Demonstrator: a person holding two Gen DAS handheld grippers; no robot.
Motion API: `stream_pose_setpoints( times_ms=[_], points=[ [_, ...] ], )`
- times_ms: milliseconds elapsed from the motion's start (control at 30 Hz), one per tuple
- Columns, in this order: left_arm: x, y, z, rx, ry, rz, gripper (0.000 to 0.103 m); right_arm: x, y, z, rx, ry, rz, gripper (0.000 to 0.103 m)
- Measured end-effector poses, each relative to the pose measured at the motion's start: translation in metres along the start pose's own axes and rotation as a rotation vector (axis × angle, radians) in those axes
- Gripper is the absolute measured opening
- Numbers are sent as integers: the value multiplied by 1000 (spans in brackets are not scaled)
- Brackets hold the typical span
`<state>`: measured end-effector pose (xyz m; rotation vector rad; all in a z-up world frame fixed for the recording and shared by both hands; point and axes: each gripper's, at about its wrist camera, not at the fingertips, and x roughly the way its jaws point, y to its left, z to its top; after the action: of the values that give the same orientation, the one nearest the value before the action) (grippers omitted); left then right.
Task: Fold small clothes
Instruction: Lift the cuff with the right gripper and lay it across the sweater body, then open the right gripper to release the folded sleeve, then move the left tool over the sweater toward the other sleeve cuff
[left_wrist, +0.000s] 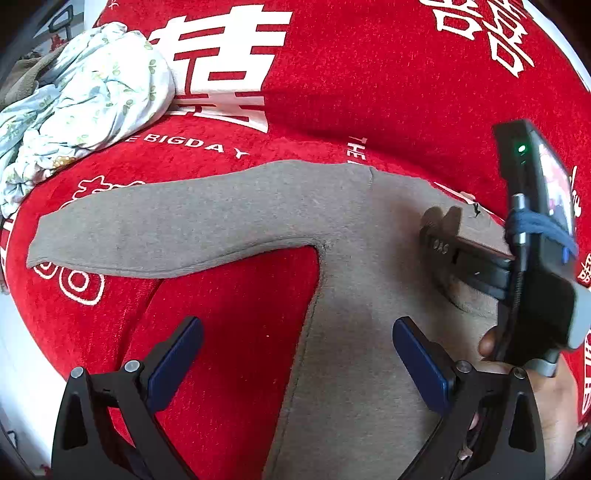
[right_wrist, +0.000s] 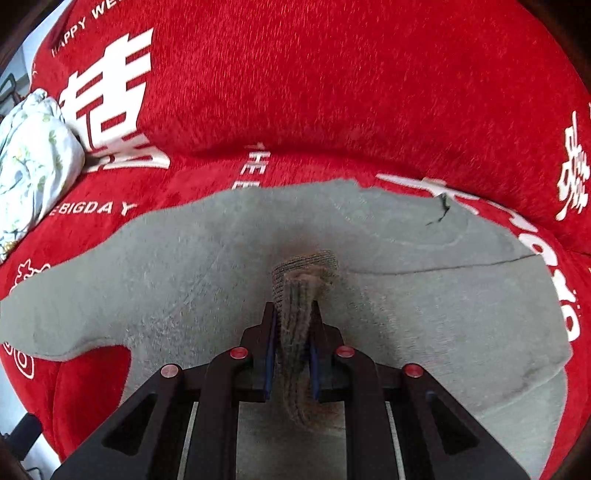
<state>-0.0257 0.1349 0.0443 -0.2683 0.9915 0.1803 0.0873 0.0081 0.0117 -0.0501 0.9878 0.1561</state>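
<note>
Right gripper (right_wrist: 291, 325) pinches sweater (right_wrist: 184, 273) cuff | left gripper (left_wrist: 295, 354) spread

The grey garment (left_wrist: 229, 218) is a soft, matt knit with a fine fleecy nap; its ribbed cuff (right_wrist: 299, 295), coarser in weave, is pinched in the right gripper (right_wrist: 292, 314). Under the garment the red cover (left_wrist: 369, 92) is a short plush pile, velvety and matt, with flat white printed lettering. Beyond the garment's sleeve, a bundle of floral fabric (left_wrist: 92, 92) looks thin, smooth and crumpled, like woven cotton. The left gripper (left_wrist: 295, 354) has matt black plastic arms, dull blue rubbery pads (left_wrist: 177, 362) and round brushed-metal pins; the right gripper's pins are glossy red, and its body (left_wrist: 532, 221) is bound with blue yarn.
</note>
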Motion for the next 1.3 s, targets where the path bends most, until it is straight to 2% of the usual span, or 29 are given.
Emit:
stream_pose_setpoints(
  times_ms=[100, 200, 267, 300, 433, 500, 533, 600, 700, 800, 867, 933, 1000, 1067, 1133, 1200, 1300],
  points=[
    [-2, 1, 0, -5, -2, 5, 103, 8, 3, -3, -15, 19, 8, 18],
    [-3, 1, 0, -11, -2, 13, 103, 6, 4, -4, -20, 23, 69, 31],
    [-5, 0, 1, -16, -2, 21, 103, 2, 5, -3, -20, 24, 149, 62],
    [-5, -1, 1, -16, -2, 23, 103, -3, 5, -3, -24, 10, 156, 64],
    [-9, -7, 2, -8, -13, 29, 103, -27, -10, -1, -17, -50, 149, 64],
    [-11, -12, 3, 0, -17, 27, 103, -44, -35, 2, 15, -94, 136, 69],
    [-11, -15, 4, 7, -17, 27, 103, -49, -49, 4, 31, -110, 120, 75],
    [-10, -24, 5, 24, -15, 21, 103, -61, -85, 6, 68, -141, 39, 76],
    [-10, -43, 9, 59, -21, 10, 103, -67, -142, 3, 131, -129, -95, 76],
    [-12, -62, 11, 89, -33, 5, 103, -75, -191, -7, 228, -142, -84, 76],
    [-11, -74, 13, 109, -26, -9, 103, -75, -209, -11, 242, -143, -138, 76],
    [-8, -90, 15, 138, -15, -21, 103, -67, -222, -14, 264, -112, -188, 76],
    [-4, -105, 17, 158, -8, -36, 103, -53, -236, -16, 307, -70, -185, 76],
    [2, -123, 20, 178, 3, -64, 103, -37, -239, -22, 321, -16, -178, 76],
    [10, -140, 23, 206, 3, -73, 103, -30, -230, -26, 261, 3, -192, 81],
    [21, -157, 25, 232, 3, -52, 103, -29, -211, -28, 158, -21, -235, 81],
    [45, -176, 29, 237, 33, -48, 103, -30, -200, -31, 120, -42, -258, 83]
  ],
)
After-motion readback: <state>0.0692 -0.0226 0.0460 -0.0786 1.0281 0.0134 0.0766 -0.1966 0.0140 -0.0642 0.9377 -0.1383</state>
